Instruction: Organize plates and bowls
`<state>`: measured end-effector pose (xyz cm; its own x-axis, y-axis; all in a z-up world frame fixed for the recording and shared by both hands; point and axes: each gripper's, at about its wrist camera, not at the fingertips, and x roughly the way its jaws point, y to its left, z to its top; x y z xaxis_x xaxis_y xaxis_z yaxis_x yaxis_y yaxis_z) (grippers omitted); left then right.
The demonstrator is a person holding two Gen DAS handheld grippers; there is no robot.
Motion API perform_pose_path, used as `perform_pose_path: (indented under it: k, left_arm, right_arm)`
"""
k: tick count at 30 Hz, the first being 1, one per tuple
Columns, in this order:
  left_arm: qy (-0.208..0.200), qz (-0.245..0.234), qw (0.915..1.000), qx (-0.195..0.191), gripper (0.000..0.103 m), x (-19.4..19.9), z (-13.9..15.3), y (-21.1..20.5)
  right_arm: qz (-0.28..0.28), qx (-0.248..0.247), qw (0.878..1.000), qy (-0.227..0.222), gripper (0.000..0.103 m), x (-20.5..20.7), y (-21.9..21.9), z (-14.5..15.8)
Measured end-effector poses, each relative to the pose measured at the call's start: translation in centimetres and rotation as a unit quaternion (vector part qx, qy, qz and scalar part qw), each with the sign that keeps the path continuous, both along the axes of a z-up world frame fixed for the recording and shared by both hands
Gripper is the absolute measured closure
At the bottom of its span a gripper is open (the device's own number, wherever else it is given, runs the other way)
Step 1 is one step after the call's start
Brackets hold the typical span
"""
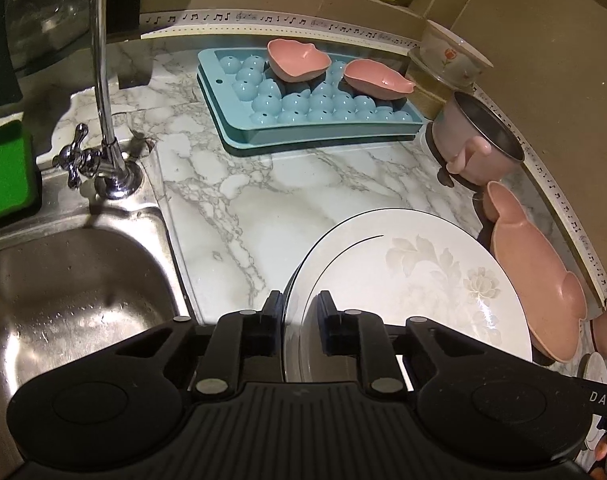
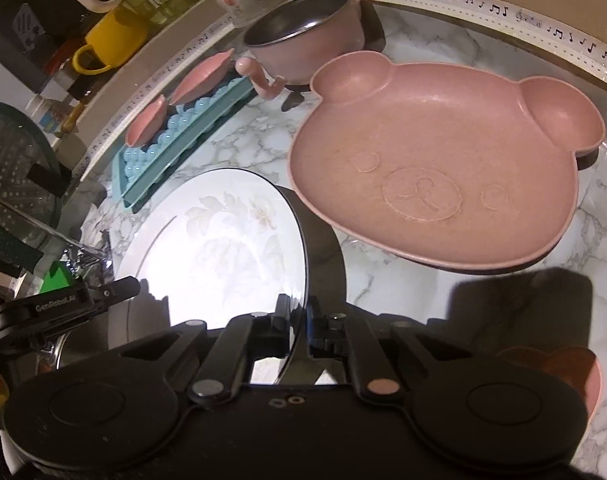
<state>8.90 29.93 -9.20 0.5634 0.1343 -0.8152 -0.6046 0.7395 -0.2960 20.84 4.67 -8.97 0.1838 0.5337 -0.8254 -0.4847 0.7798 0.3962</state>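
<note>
**Both grippers hold one white plate above a marble counter; the sorting looks barely begun**

A round white china plate with a pale flower print and a thin dark rim line (image 1: pixel 415 276) hangs tilted over the counter, close to the sink. The left gripper (image 1: pixel 299 300) is pinched on the plate's near rim, one finger on each face. The right gripper (image 2: pixel 299 304) is clamped the same way on another part of that rim, so both claws are narrow and gripping the plate.

Just beside the plate lies a pink bear-face plastic plate with two ear wells (image 2: pixel 435 160), flat on the white grey-veined marble counter (image 1: pixel 263 200). Behind it stands a pink cup with a steel lining and a handle (image 1: pixel 475 136), touching or nearly touching a flowered white ceramic bowl (image 1: pixel 451 56) in the corner. Two small pink leaf-shaped dishes (image 1: pixel 299 60) rest apart on a blue ball-mould ice tray (image 1: pixel 303 108).

As a judgement, little is done: dishes lie scattered, nothing looks stacked, and every piece beyond the held plate is left to group.

For room, open counter lies between the ice tray and the held plate. To the left the steel sink (image 1: pixel 83 280) and its curved tap (image 1: pixel 103 112) bound the space; a wall strip printed with music notes (image 1: pixel 543 168) closes the right and back.
</note>
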Motion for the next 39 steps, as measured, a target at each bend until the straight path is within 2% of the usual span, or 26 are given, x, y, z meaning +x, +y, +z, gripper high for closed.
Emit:
perform_pose_path:
  k: [8,15,20,32,39]
  left_arm:
    - [-0.003,-0.017,0.9997,-0.018,0.085,-2.7,0.6,-3.2]
    - [-0.011,-0.035,0.9993,-0.008,0.085,-5.7,2.1,-7.0]
    - [-0.008,-0.044,0.999,0.0,0.085,-7.2,2.0,-9.2]
    - [-0.01,-0.06,0.9981,-0.002,0.085,-8.7,1.0,-11.7]
    - [-0.008,-0.063,0.998,-0.001,0.085,-8.8,0.7,-12.0]
  right_arm:
    - [0.009,-0.001,1.0,0.001,0.097,-1.7,-2.6,1.0]
    - [0.011,0.003,1.0,0.006,0.097,-4.0,-6.4,2.0]
    - [0.01,0.007,1.0,0.007,0.097,-5.2,-8.9,2.1]
    - [-0.001,0.006,1.0,0.007,0.097,-6.6,-12.2,1.2]
    - [-0.006,0.001,1.0,0.005,0.097,-6.9,-12.5,0.7]
